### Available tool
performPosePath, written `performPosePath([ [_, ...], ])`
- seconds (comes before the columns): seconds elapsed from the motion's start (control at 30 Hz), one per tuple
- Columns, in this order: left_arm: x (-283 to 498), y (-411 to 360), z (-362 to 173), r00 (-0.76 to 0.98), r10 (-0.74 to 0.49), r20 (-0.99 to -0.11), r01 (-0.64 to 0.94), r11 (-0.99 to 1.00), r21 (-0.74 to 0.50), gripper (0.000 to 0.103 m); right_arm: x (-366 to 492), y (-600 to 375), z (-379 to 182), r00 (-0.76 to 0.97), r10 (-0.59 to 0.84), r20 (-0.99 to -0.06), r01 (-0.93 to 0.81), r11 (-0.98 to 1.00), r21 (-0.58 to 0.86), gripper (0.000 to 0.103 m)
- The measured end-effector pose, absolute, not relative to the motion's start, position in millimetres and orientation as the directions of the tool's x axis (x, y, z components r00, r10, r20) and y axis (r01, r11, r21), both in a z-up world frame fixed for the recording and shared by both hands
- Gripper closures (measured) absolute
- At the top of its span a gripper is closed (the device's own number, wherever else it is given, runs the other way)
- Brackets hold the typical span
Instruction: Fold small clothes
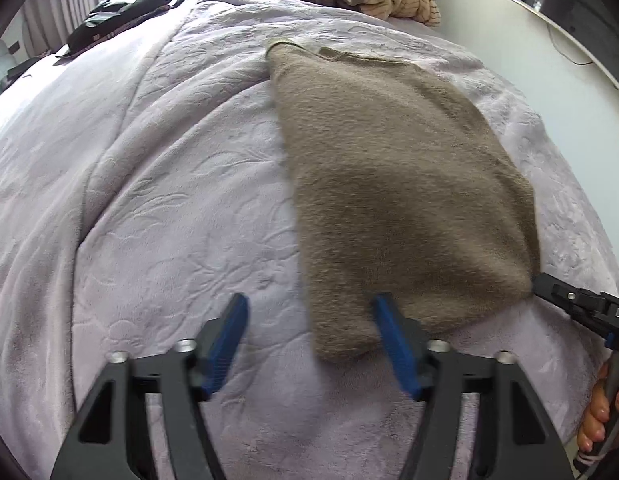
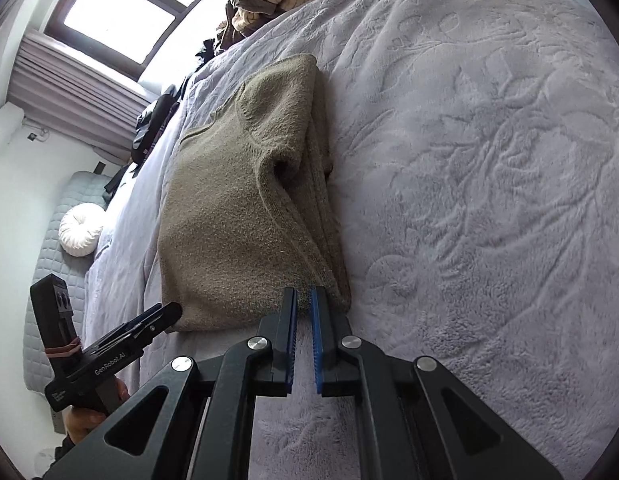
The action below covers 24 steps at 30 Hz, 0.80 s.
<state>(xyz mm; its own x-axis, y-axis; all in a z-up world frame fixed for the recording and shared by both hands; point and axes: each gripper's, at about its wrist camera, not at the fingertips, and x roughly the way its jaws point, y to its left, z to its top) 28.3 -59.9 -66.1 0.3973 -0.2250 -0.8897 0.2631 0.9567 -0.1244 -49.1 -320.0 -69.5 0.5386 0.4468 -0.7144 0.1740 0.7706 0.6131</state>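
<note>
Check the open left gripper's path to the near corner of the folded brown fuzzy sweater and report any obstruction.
Nothing visible blocks it. The left gripper hangs open over the lavender embossed blanket, with the folded brown fuzzy sweater corner already reaching between its fingers. The right gripper is at the other near corner, off to the side.

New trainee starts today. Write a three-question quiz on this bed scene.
1. True or false: the left gripper is open.
2. Which gripper pinches the sweater? A) left B) right
3. Fill in: the sweater lies on a pale purple ____.

Key: 1 true; 2 B, at its near corner; 3 blanket.
</note>
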Motion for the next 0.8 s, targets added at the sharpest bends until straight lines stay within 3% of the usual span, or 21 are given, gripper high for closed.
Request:
performPosePath([
  [0.63, 28, -55, -63, 0.381, -0.235, -0.894, 0.246, 0.958, -0.147, 0.03, -50, -336, -62, 0.543, 0.475, -0.692, 0.187, 0.735, 0.652, 0.093],
  [0.7, 29, -54, -63, 0.378, -0.241, -0.894, 0.247, 0.957, -0.153, 0.03, -50, -338, -62, 0.542, 0.479, -0.69, 0.189, 0.731, 0.656, 0.09],
  [0.8, 30, -52, -63, 0.369, -0.247, -0.896, 0.252, 0.954, -0.159, 0.03, -50, -339, -65, 0.537, 0.473, -0.699, 0.205, 0.731, 0.651, 0.067],
])
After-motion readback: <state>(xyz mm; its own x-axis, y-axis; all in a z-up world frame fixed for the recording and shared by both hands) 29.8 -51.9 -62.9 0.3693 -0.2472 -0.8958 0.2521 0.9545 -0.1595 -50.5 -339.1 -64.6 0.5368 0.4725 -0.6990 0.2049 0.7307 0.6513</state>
